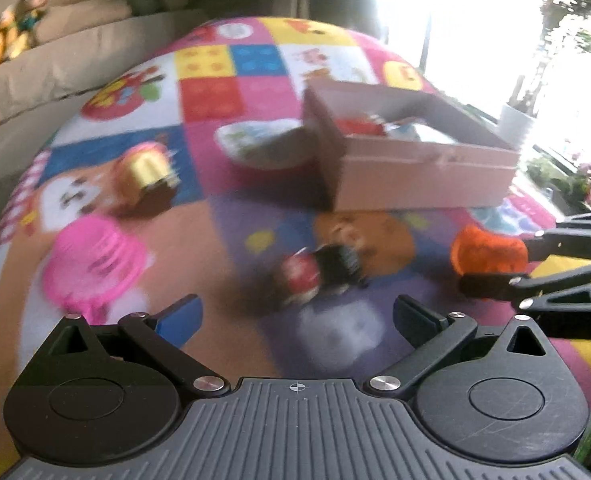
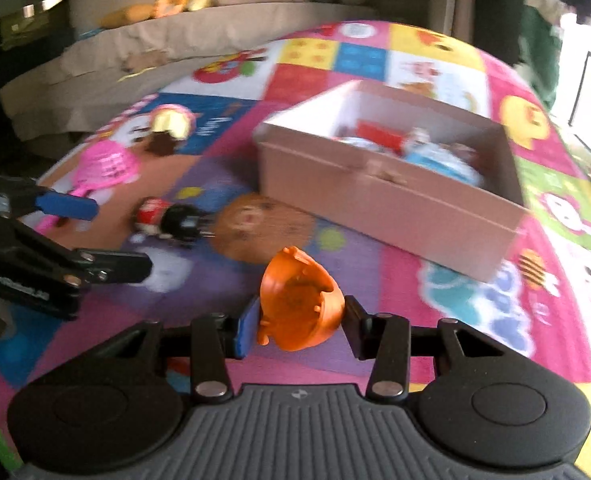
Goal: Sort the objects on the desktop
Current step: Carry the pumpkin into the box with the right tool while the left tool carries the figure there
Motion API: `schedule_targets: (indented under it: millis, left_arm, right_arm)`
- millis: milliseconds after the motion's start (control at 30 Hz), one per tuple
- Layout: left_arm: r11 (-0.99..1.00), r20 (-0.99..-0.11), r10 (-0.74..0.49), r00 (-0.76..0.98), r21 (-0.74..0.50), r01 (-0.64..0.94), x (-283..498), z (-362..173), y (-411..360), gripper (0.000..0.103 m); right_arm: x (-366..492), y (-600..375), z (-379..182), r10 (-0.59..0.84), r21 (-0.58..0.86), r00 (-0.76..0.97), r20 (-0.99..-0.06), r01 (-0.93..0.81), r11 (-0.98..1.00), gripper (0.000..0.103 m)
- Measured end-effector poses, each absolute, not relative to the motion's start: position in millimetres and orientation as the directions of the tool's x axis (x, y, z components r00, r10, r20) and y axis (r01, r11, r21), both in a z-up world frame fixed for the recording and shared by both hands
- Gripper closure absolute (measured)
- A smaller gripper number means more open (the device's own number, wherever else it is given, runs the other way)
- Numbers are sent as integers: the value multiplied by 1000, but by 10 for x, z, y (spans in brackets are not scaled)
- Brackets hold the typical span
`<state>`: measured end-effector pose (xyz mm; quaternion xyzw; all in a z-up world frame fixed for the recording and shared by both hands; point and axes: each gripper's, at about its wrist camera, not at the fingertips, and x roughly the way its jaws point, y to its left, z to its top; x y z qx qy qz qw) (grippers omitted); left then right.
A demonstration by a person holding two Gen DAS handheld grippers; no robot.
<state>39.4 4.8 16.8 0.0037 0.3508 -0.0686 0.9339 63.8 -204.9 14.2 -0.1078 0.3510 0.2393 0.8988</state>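
Showing the moment of transfer: your right claw (image 2: 297, 326) was closed on the orange toy (image 2: 299, 304), both pads pressed to its sides.
Toy in grip: you held it clear of the play mat (image 2: 415, 292), hollow side turned toward the camera, its widest span lying across the jaws.
Left claw (image 1: 295, 316): you kept it spread wide and empty, nothing between its fingers.
Box (image 2: 375, 188): it stood ahead of your right claw and to its right, open at the top, with several items already inside.
Deciding relation: the box lay up and to the right of the held toy, its near long wall facing you; your right hand was the nearer one, by my reading.
Likely next move: you would have needed to carry the toy over that near wall before releasing.
Red-and-black toy (image 1: 319, 276): it lay on the mat just ahead of your left claw, long axis running left to right.
Pink toy (image 1: 95, 264): it lay on the mat, left of your left claw.
Image quality: motion blur hid finer detail.
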Motion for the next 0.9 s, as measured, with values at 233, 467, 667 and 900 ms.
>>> schedule_targets:
  millis: [233,467,667,900]
  left_arm:
    - [994,-674,-78,735,1,107,707,145,-164,0]
    - [997,-694,-57,717,3,82,724,124,-121,0]
    - [995,-696,-79,714,-5,104,701,134,-92,24]
    - [993,-682,-97,725,-22,112,630,153,-36,28]
  right_arm:
    - [611,-2236,125,349,-22,651,-674,-490,871,59]
    - [623,-2227,127,348,-41,677,-648,-488,872,44]
    - [669,-2145,119,357,-36,667,-654,-499,866,44]
    - [719,-2105,154,338,-22,645,-686,-482,876,61]
